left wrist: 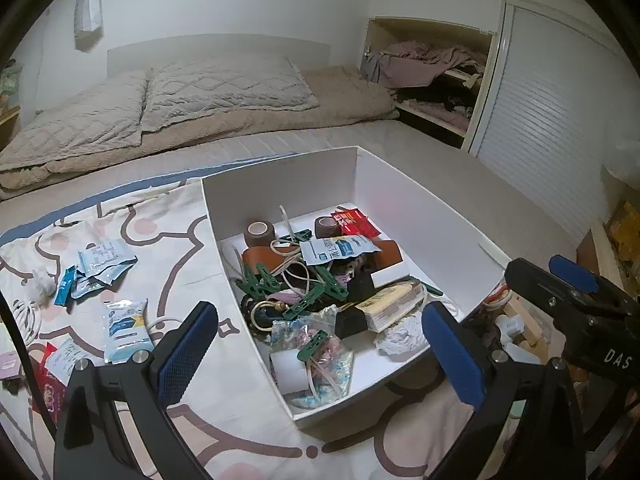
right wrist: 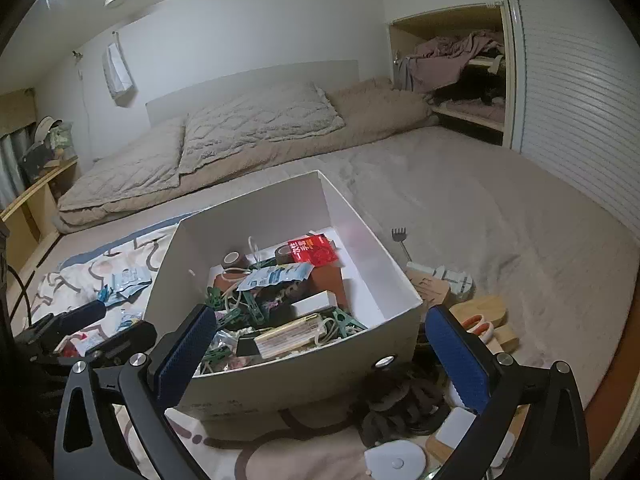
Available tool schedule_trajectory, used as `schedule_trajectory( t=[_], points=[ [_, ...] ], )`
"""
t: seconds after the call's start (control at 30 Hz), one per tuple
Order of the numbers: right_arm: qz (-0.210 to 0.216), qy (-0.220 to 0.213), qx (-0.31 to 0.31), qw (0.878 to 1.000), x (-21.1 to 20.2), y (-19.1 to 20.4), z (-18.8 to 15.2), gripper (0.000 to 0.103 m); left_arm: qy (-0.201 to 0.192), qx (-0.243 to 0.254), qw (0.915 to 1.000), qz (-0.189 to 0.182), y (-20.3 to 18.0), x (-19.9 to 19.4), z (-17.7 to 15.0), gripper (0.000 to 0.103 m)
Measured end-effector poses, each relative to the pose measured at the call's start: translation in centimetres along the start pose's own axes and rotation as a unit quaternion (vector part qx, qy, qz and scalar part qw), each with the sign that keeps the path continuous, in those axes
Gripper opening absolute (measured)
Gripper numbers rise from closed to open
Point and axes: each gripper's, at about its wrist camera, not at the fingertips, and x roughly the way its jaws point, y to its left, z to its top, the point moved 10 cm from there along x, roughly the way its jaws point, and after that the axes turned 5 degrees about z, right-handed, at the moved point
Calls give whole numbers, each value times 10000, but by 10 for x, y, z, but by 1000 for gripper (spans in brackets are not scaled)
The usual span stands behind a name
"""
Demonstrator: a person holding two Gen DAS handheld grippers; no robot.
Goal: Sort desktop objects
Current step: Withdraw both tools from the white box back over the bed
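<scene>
Both claws gape empty; one white box (left wrist: 420, 216); two tape rolls (left wrist: 260, 233).

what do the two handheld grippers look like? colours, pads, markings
Both alike: black plastic frames with triangular cutouts and silver round bolts. Each finger carries a blue textured pad. The left gripper and right gripper match; the right's body shows white letters "DAS" in the left wrist view.

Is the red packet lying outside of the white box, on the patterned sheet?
No, the red packet lies inside the white box, near its far wall.
</scene>
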Motion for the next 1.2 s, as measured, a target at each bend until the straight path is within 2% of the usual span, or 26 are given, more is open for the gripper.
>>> schedule_trajectory(
  t=[0.37,0.6,0.93,1.2],
  points=[
    [-168,-159,-127,9997,-17,5,-1,103,-64,-76,9999,84,21,-17,-2,102],
    [-86,-280,-99,9995,-26,9,-4,103,-119,-107,9998,138,40,-29,-7,102],
    [-92,-433,-68,9990,-28,18,-9,103,-223,-302,9989,294,88,-47,-15,102],
    [-102,-467,-74,9988,-23,34,-14,103,-270,-416,9972,554,131,-60,-26,102]
  ],
)
